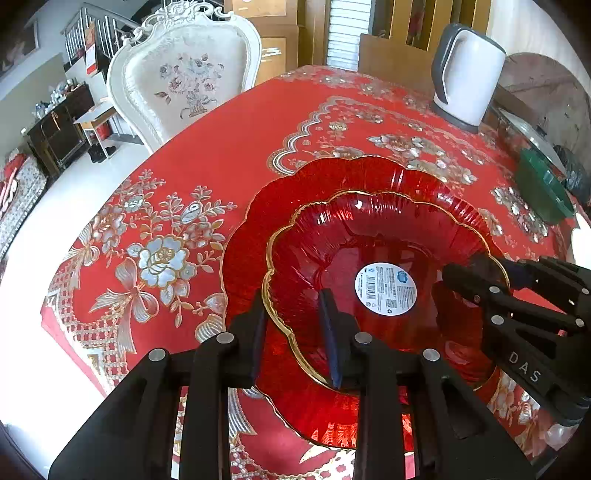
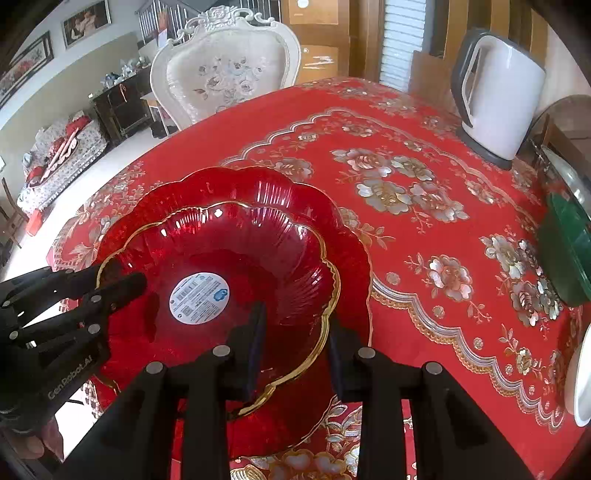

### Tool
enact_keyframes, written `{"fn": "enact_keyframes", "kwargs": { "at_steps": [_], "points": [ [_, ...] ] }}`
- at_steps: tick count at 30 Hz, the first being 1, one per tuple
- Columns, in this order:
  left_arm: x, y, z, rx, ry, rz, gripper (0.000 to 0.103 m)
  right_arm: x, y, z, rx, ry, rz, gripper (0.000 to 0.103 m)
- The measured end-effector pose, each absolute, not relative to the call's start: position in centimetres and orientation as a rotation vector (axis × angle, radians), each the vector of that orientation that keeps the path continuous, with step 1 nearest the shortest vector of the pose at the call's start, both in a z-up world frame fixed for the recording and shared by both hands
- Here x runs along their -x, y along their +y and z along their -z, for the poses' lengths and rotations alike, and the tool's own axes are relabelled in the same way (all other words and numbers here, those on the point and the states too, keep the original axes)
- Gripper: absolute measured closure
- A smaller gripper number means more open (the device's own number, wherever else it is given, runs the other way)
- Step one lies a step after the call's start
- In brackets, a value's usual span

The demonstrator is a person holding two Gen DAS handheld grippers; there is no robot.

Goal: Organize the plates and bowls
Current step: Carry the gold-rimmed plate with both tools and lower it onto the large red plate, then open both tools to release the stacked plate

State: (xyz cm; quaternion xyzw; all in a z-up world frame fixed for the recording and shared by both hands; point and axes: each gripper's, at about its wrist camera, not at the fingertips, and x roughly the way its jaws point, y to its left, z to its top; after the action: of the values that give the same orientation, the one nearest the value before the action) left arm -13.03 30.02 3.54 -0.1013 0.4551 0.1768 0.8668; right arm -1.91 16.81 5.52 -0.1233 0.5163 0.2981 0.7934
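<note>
Red glass bowl (image 1: 369, 266) nests in the plate (image 1: 258, 206); we straddle opposite rims, left gripper (image 1: 295, 325) and right gripper (image 2: 295, 332) loosely apart.

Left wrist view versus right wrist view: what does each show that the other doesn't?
Only the left wrist view shows the tablecloth's bow-and-rose motif. Only the right wrist view shows framed pictures on the wall and a white dish edge. Both show the red bowl with its round sticker nested in the red plate, both sets of fingers straddling the bowl's rim, the kettle and the white chair.
</note>
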Motion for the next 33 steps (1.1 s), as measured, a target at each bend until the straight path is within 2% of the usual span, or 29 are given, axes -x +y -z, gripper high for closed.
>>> {"fn": "enact_keyframes", "kwargs": {
  "at_steps": [14,24,28,33],
  "points": [
    [14.3,30.2,-6.3,0.129,0.891,-0.403,0.075,2.3,17.8,-5.2,0.368,1.079,-0.602,0.070],
    [14.4,30.2,-6.0,0.172,0.890,-0.371,0.075,2.5,17.3,-5.8,0.365,1.038,-0.582,0.069],
    [14.1,29.6,-5.9,0.186,0.888,-0.354,0.075,2.9,16.6,-6.6,0.337,1.018,-0.582,0.063],
    [13.5,28.3,-5.8,0.189,0.893,-0.319,0.075,3.0,15.2,-7.7,0.273,1.007,-0.594,0.062]
  ]
}}
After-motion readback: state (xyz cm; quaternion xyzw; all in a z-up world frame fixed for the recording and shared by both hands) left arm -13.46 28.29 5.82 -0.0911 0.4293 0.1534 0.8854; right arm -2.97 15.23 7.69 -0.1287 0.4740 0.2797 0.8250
